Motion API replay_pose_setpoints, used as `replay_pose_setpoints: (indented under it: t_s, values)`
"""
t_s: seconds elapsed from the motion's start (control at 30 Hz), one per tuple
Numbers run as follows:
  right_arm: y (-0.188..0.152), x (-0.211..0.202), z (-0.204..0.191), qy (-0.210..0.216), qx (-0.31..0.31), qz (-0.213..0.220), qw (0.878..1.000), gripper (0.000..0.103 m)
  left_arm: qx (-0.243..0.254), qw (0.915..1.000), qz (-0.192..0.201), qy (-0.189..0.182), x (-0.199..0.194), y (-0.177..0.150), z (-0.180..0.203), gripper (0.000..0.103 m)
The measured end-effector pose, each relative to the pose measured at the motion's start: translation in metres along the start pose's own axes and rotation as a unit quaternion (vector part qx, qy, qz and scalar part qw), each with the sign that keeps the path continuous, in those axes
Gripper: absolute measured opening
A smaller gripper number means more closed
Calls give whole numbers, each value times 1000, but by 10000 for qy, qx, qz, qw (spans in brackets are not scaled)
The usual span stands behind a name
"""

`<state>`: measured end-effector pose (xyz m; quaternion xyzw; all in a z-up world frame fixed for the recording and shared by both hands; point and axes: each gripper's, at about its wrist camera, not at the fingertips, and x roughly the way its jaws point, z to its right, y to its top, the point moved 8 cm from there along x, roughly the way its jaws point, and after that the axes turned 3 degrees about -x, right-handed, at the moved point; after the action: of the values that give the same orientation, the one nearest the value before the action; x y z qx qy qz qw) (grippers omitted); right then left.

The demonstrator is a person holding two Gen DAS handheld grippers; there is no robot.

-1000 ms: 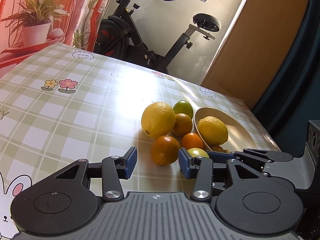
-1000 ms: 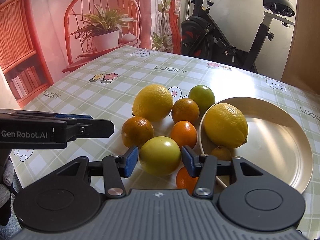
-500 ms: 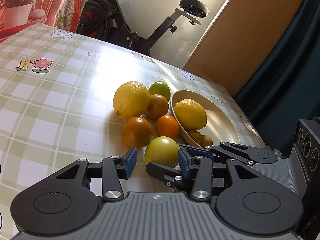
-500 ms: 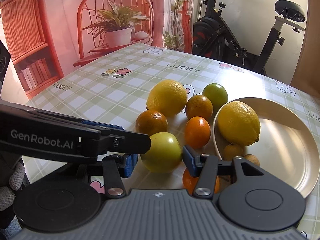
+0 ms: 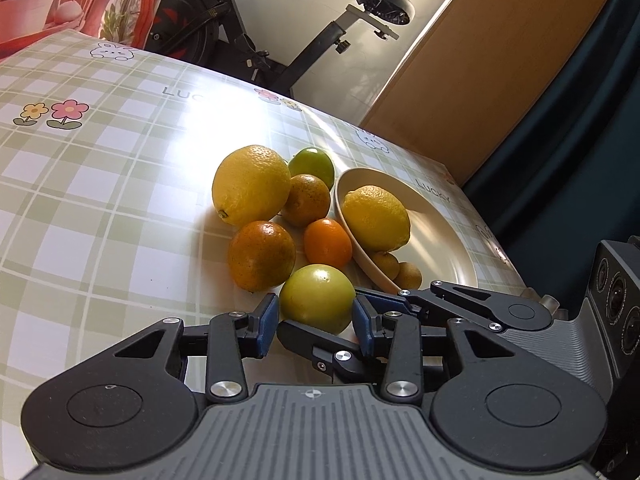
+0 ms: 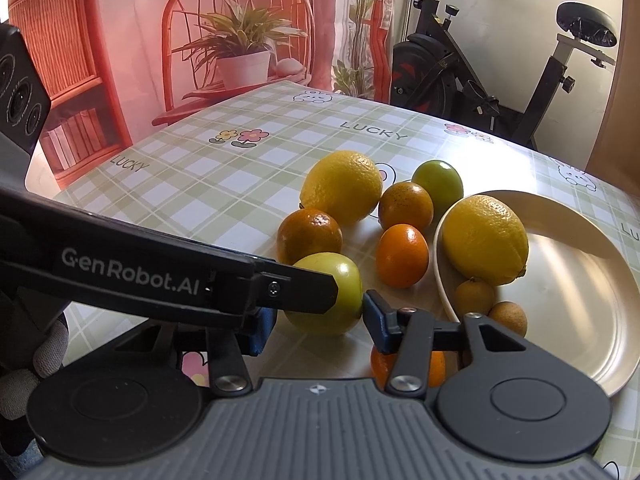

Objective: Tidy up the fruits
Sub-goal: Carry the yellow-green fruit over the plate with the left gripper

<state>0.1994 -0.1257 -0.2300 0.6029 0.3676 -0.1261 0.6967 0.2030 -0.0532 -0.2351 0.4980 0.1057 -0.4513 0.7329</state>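
The right hand-held gripper (image 6: 316,314) brackets the round yellow-green fruit (image 6: 326,294) on the green-checked desk (image 6: 200,184), its blue pads at either side (full contact cannot be told). The left hand-held gripper (image 5: 314,318) is unclenched around the same fruit, beside the cream round plate (image 6: 580,280) holding a yellow lemon (image 6: 486,240).

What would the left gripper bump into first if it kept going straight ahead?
Probably the yellow-green fruit sitting right between the left gripper fingers, with the dark orange just behind it.
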Motion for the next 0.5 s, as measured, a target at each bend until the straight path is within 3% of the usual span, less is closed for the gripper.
replay_pose_setpoints:
  t_s: [0.5]
  values:
    - [18, -21, 9, -172, 108, 379, 9991, 48, 689, 9971, 319, 103, -10, 24, 40, 42]
